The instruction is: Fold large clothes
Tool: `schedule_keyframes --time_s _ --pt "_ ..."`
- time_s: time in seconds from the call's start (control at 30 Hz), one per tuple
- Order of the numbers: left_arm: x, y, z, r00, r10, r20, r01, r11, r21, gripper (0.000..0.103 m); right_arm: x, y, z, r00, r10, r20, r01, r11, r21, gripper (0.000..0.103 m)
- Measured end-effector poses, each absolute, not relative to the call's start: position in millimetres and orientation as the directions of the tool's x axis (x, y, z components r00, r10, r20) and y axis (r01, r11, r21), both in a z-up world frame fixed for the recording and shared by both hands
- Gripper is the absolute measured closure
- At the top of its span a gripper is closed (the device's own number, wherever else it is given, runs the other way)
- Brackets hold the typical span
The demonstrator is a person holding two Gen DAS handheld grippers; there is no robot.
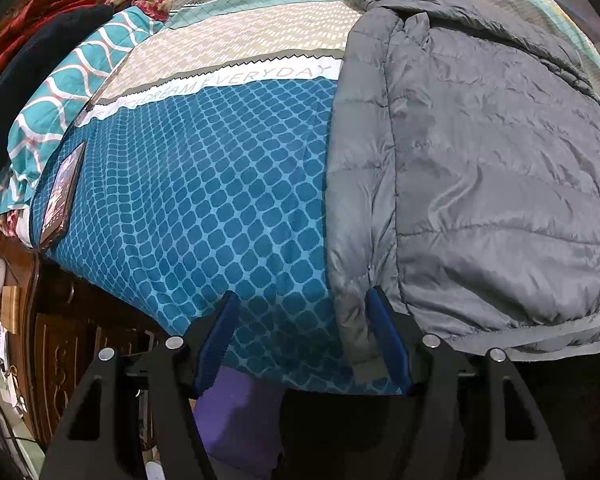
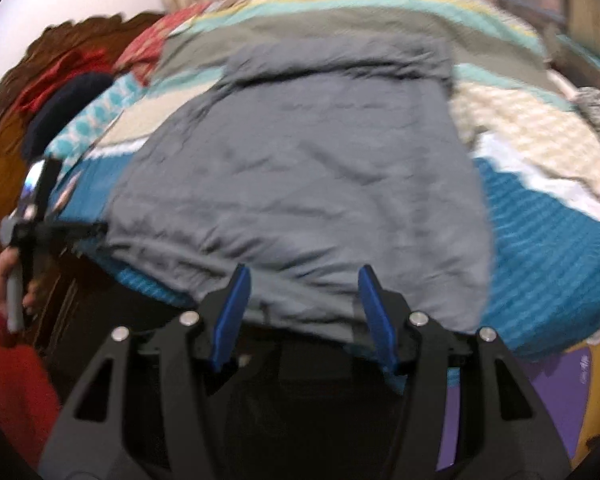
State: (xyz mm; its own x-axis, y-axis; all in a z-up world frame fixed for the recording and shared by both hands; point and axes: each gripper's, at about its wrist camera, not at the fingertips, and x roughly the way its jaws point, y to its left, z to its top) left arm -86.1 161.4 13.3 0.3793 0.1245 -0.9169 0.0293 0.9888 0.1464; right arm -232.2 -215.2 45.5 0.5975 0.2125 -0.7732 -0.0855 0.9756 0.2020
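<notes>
Fingers of both grippers spread wide, holding nothing. Operator should seat the left gripper and right gripper squarely on the jacket hem, gripping all layers.

A grey quilted puffer jacket lies flat on the bed, filling the right half of the left wrist frame, one sleeve folded along its left edge. In the blurred right wrist frame it fills the centre, hem toward the bottom.
</notes>
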Motion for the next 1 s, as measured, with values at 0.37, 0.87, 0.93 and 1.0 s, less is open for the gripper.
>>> schedule_keyframes --time_s 0.37,0.87,0.93,1.0 --pt "-85 162 11 0.378 0.123 -0.918 0.036 0.988 0.147 0.054 -204 -193 6 0.424 0.582 -0.694 -0.077 0.786 0.613 0.049" --pt "-85 161 13 0.379 0.124 -0.917 0.042 0.988 0.151 0.054 -187 -230 13 0.509 0.678 -0.530 0.039 0.597 0.801 0.098" --pt "-86 164 14 0.382 0.120 -0.916 0.041 0.988 0.147 0.054 -194 -224 17 0.473 0.622 -0.624 0.029 0.697 0.717 0.099" --pt "-87 165 13 0.380 0.117 -0.918 0.044 0.989 0.144 0.054 -198 -222 5 0.421 0.548 -0.723 0.064 0.777 0.626 0.099"
